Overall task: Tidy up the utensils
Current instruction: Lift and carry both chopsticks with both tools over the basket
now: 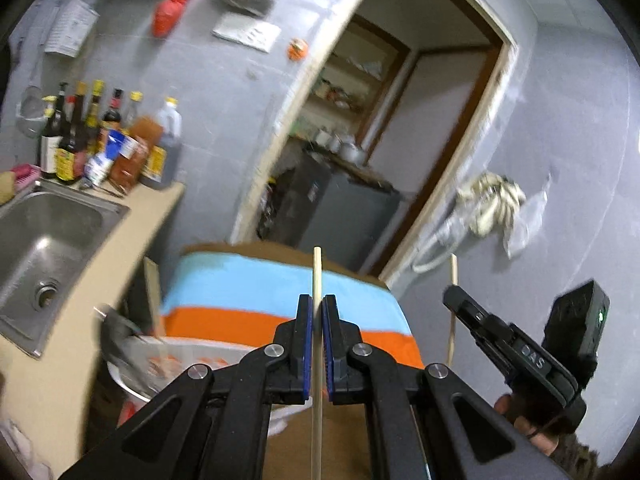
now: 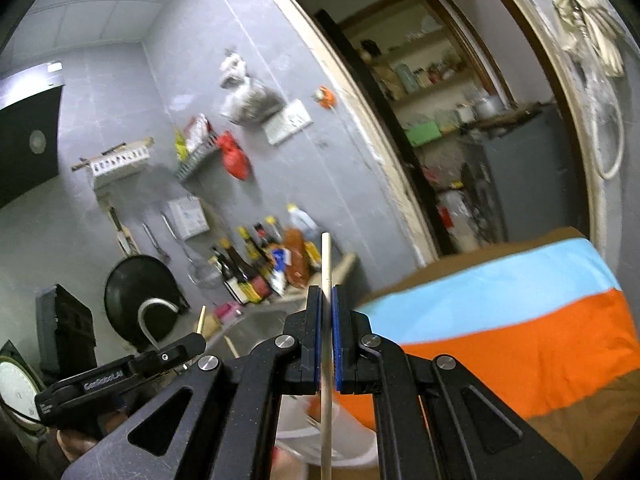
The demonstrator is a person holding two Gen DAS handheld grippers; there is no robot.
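My left gripper (image 1: 318, 312) is shut on a pale wooden chopstick (image 1: 317, 272) that stands upright between its blue pads, raised above the table. My right gripper (image 2: 326, 304) is shut on a second wooden chopstick (image 2: 327, 256), also upright. The right gripper also shows in the left wrist view (image 1: 454, 294) at the right, with its chopstick (image 1: 453, 312) poking up. The left gripper also shows in the right wrist view (image 2: 196, 340) at lower left, its chopstick (image 2: 201, 322) visible. A white bowl (image 1: 192, 356) with several utensils sits below the left gripper; it also shows in the right wrist view (image 2: 348, 432).
A blue and orange striped cloth (image 1: 280, 292) covers a brown table. A steel sink (image 1: 48, 248) is set in the beige counter at the left, with several sauce bottles (image 1: 100, 136) behind it. A black wok (image 2: 136, 296) leans on the grey wall. An open doorway (image 1: 380, 140) lies beyond the table.
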